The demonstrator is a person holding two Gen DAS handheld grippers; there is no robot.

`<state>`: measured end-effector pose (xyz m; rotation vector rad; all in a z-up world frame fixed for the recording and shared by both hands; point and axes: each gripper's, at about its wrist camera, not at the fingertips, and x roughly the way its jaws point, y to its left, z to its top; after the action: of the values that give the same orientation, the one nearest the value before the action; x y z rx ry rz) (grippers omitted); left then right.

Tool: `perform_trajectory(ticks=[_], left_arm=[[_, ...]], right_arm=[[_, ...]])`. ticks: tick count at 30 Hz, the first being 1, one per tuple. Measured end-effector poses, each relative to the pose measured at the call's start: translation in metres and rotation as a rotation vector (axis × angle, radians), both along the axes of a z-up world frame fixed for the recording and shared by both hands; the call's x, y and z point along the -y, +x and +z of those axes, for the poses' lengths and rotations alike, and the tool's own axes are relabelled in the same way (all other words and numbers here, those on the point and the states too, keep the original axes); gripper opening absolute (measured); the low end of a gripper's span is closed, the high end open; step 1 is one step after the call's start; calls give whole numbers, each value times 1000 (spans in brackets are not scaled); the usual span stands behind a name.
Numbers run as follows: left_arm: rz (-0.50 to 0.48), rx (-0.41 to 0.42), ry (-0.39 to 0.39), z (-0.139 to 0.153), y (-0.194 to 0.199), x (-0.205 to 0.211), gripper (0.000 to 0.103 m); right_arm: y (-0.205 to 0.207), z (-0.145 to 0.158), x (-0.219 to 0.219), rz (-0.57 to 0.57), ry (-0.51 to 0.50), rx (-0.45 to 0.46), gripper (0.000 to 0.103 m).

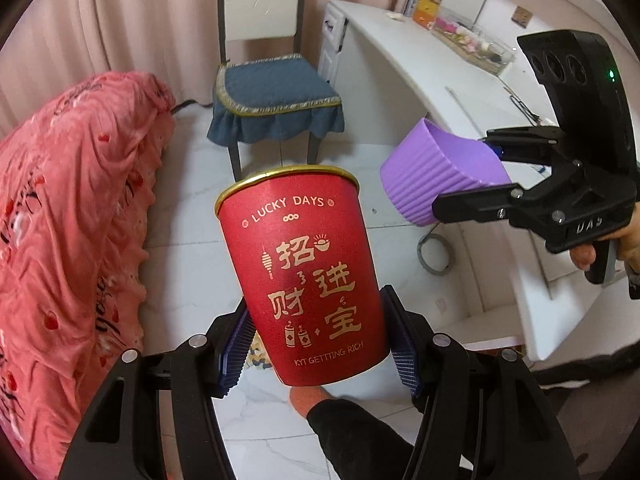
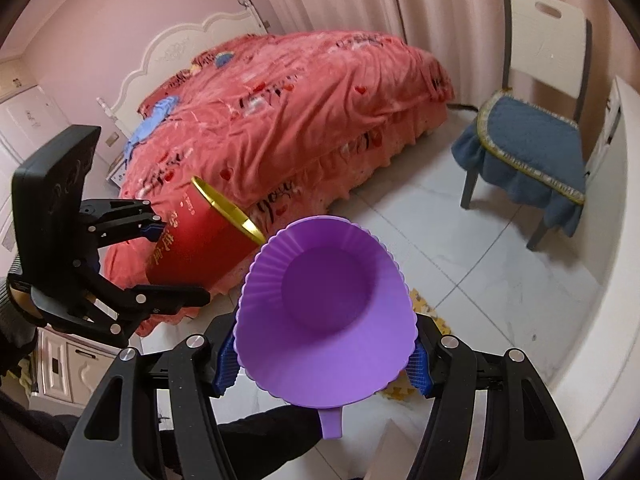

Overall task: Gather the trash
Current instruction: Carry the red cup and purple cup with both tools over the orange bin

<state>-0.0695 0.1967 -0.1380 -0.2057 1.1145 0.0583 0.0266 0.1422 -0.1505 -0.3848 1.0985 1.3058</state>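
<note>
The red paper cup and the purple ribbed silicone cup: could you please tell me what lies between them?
Nothing. In the left wrist view, only bare white tiled floor shows in the gap between the red paper cup and the purple ribbed silicone cup.

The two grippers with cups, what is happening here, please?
A person holds a gripper in each hand in a bedroom. The left gripper is shut on a red paper cup, and the right gripper is shut on a purple ribbed cup. Both cups are held in the air above the tiled floor, between the bed and the white desk.
</note>
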Motion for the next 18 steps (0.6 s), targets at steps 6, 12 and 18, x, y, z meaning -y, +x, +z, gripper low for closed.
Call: perform_trajectory(ticks=[6, 12, 18], left_arm=[[1, -29, -28, -33, 12, -15, 62], [-17, -57, -76, -62, 22, -22, 63], [-39, -66, -81, -77, 29, -22, 64]], right_arm=[[4, -45, -23, -8, -53, -35, 65], [8, -78, -33, -23, -103, -57, 65], [10, -95, -30, -48, -130, -72, 65]])
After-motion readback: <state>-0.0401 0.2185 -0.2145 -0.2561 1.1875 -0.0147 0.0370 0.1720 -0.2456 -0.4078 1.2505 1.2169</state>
